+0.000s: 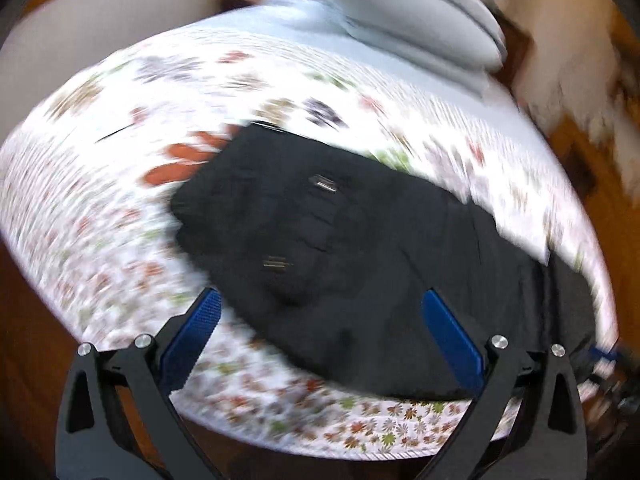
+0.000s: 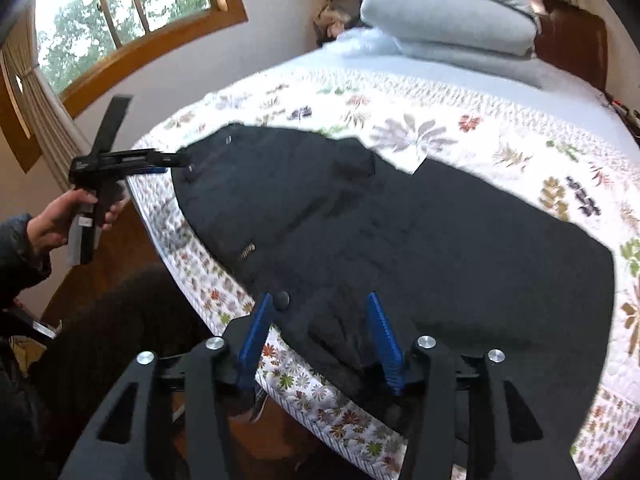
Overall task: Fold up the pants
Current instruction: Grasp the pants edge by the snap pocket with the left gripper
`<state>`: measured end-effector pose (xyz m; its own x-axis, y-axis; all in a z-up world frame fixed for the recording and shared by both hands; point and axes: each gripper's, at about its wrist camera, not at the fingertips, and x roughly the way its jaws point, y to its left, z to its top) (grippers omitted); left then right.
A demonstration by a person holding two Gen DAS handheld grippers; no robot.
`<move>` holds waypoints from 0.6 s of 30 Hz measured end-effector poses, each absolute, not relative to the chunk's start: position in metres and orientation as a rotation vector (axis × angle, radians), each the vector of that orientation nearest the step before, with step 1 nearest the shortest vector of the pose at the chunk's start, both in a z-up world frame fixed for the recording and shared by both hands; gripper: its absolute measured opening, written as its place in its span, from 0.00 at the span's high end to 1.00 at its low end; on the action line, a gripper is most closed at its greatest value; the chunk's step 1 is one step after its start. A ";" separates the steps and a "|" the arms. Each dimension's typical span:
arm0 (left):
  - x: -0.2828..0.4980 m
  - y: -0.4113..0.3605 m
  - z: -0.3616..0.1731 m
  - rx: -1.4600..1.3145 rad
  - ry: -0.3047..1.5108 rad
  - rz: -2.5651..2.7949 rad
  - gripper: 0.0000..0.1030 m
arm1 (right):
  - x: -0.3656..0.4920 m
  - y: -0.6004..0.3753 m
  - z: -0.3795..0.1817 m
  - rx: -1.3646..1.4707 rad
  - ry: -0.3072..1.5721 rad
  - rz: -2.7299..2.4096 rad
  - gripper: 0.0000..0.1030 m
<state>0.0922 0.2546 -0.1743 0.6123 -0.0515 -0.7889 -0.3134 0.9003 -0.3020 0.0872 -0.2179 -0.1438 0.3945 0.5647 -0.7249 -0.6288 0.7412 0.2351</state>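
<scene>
black pants (image 2: 400,240) lie spread flat along the near edge of the bed, on a white quilt (image 2: 460,128) printed with leaves, their waist end toward the left corner and one bit of cloth sagging over the near edge. two grey pillows (image 2: 448,20) are stacked at the far end against a dark wooden headboard (image 2: 576,40). the right gripper (image 2: 322,316) hangs over the near edge with its blue pads apart, about half open, a fold of the pants between them but not pinched. the left gripper (image 1: 320,312) stands wide open and holds nothing; a hand (image 2: 60,220) grips its handle off the left corner. the left wrist view is smeared with blur, so the quilt's pattern there is hard to read. a wood-framed window (image 2: 132,4) shows trees, above a wooden floor (image 2: 96,276).
</scene>
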 end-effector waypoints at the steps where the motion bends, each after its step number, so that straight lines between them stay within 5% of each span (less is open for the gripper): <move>1: 0.086 0.270 -0.174 -0.515 0.896 0.170 0.03 | 0.088 -0.223 -0.141 -0.051 0.882 0.751 0.47; 7: 0.057 0.351 -0.220 -1.146 0.817 0.157 0.04 | 0.092 -0.227 -0.144 0.021 0.909 0.723 0.47; 18: 0.090 0.352 -0.257 -1.337 0.805 0.068 0.04 | 0.088 -0.203 -0.150 -0.073 0.932 0.721 0.47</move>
<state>0.0899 0.3523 -0.2567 0.7346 -0.3935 -0.5527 -0.4812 0.2722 -0.8333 0.0882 -0.2030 -0.1502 0.3828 0.5343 -0.7537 -0.5948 0.7668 0.2415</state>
